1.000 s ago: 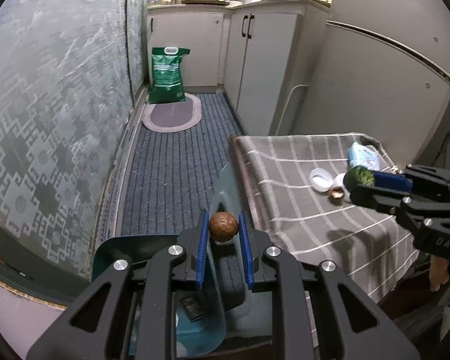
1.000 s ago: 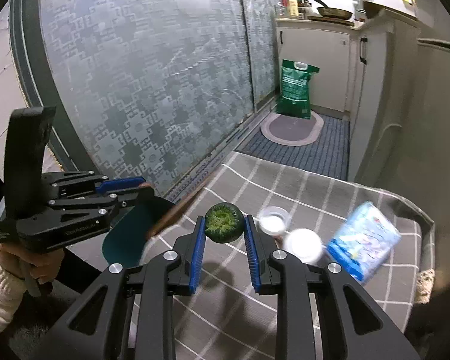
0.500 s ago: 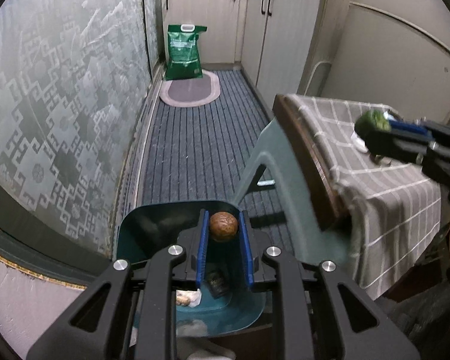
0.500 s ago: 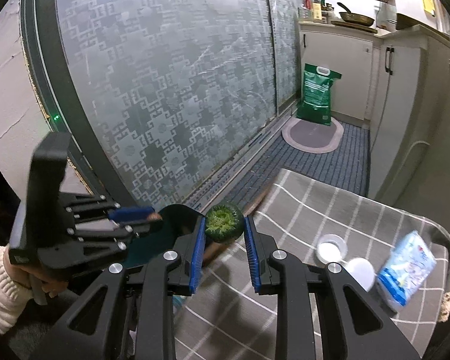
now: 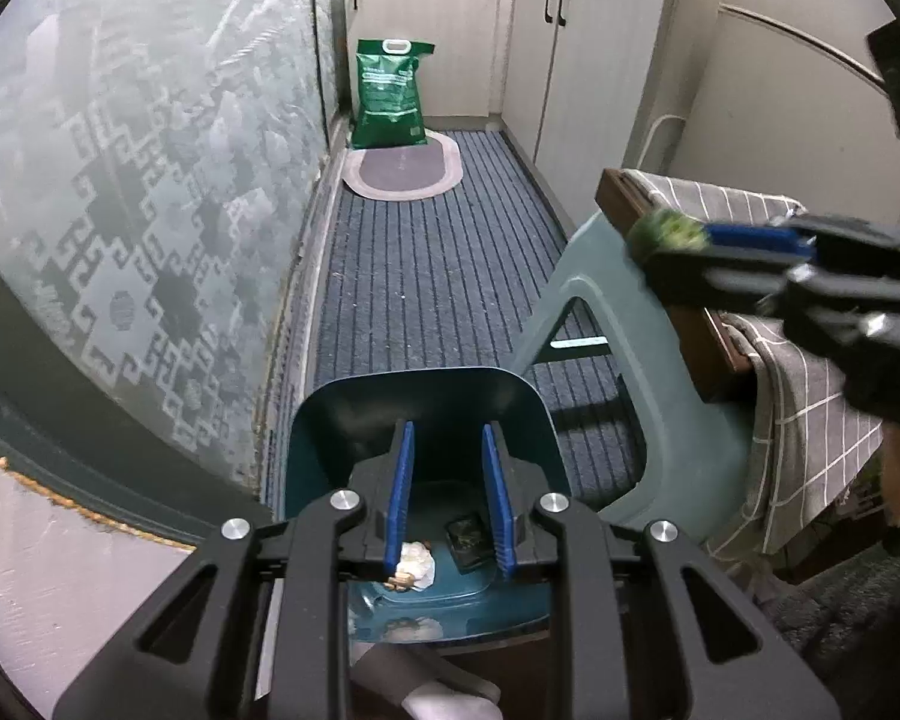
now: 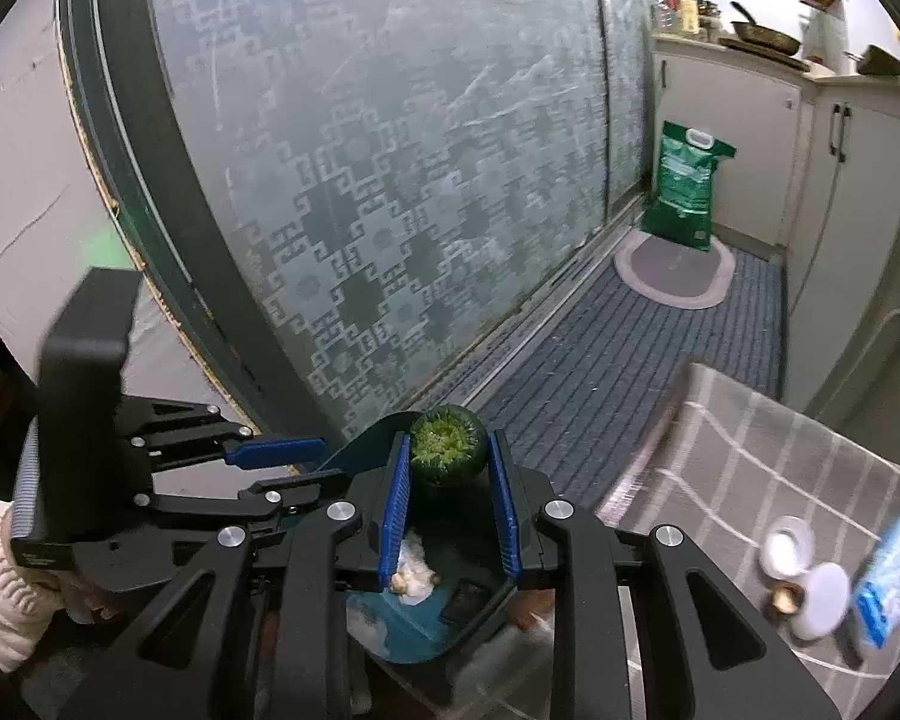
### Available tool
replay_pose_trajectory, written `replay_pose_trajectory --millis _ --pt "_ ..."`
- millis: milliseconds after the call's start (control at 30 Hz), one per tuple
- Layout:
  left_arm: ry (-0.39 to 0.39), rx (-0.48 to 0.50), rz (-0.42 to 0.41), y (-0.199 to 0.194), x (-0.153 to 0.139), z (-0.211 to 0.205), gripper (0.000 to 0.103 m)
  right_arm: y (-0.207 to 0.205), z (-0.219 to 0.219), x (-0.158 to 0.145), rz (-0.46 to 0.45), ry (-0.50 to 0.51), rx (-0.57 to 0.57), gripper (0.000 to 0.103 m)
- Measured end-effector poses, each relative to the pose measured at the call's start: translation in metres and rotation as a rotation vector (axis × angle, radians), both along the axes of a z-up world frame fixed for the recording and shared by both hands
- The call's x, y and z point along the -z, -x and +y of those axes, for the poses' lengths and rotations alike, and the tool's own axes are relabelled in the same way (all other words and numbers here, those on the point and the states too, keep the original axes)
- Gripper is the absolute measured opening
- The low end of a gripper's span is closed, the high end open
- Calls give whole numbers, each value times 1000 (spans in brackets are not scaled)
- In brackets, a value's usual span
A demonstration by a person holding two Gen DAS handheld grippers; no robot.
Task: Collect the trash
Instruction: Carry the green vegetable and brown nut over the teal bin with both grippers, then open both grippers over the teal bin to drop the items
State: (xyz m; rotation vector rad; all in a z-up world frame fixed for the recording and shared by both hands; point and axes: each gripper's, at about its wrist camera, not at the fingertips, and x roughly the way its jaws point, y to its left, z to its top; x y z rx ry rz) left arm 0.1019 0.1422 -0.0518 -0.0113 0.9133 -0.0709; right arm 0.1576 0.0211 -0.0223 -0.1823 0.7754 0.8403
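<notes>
one round green ridged stub [image 6: 448, 441]

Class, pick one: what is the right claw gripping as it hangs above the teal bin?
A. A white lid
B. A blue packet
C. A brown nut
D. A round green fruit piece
D: the right claw pinches a round green fruit piece above the teal bin.

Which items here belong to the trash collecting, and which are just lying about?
Job: green vegetable stub in right tongs; teal bin; empty left tongs; table scraps.
Bystanders: green sack, oval mat, frying pan.
</notes>
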Motion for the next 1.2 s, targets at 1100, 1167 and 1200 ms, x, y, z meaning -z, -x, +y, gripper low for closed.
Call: replay_pose_trajectory --millis 1100,1167,1200 --pt "50 -88 -149 60 -61 57 15 -7 109 101 168 203 -58 26" --pt "57 -90 -157 61 -63 58 15 -7 112 107 178 219 -59 26" --pt "58 -93 -158 61 -63 59 15 -6 114 112 184 232 -59 26"
